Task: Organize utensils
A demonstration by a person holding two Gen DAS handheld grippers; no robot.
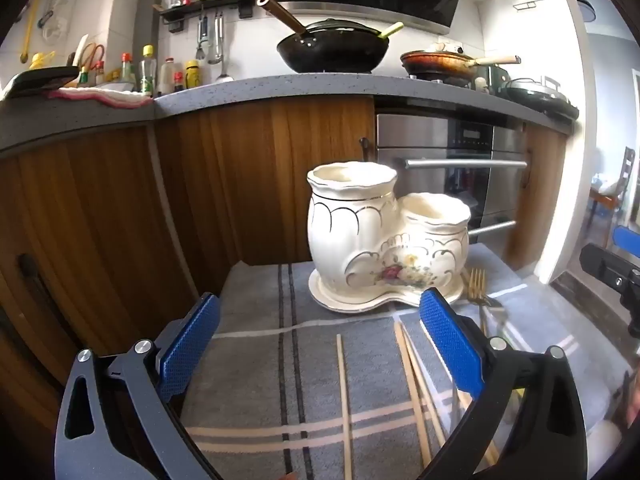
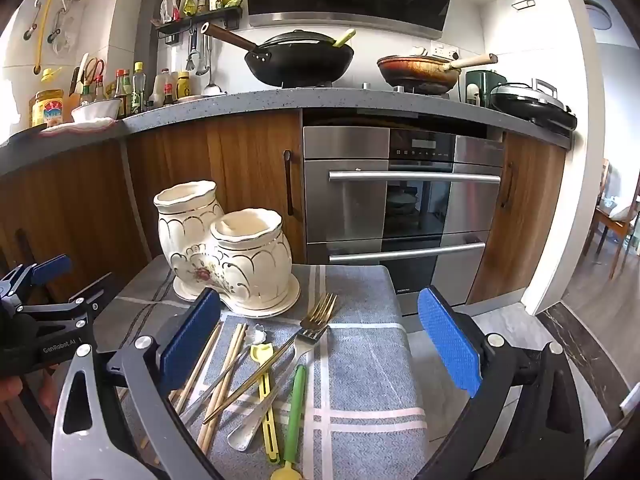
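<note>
A cream ceramic holder (image 2: 228,248) with two cups is sitting on its saucer at the far end of a grey striped cloth (image 2: 360,360) covering a small table. Both cups are looking empty from here. The loose utensils are lying on the cloth just near of the holder: a gold fork (image 2: 316,314) and a silver fork (image 2: 310,338) crossing each other with tines pointing toward the holder, several wooden chopsticks (image 2: 230,364) to their left, a yellow utensil (image 2: 264,396) and a green-handled one (image 2: 295,404) lying near the middle.

The right gripper (image 2: 320,344) is hovering over this pile with its blue pads (image 2: 448,344) spread wide, grasping nothing. The left gripper (image 1: 320,336) is hanging over the left part of the cloth, also released and empty, with chopsticks (image 1: 344,392) lying between and beneath its fingers. Behind the table, a steel oven (image 2: 400,208) is sitting under the counter (image 2: 240,100), and a black wok (image 2: 300,60) is resting on the stove.
</note>
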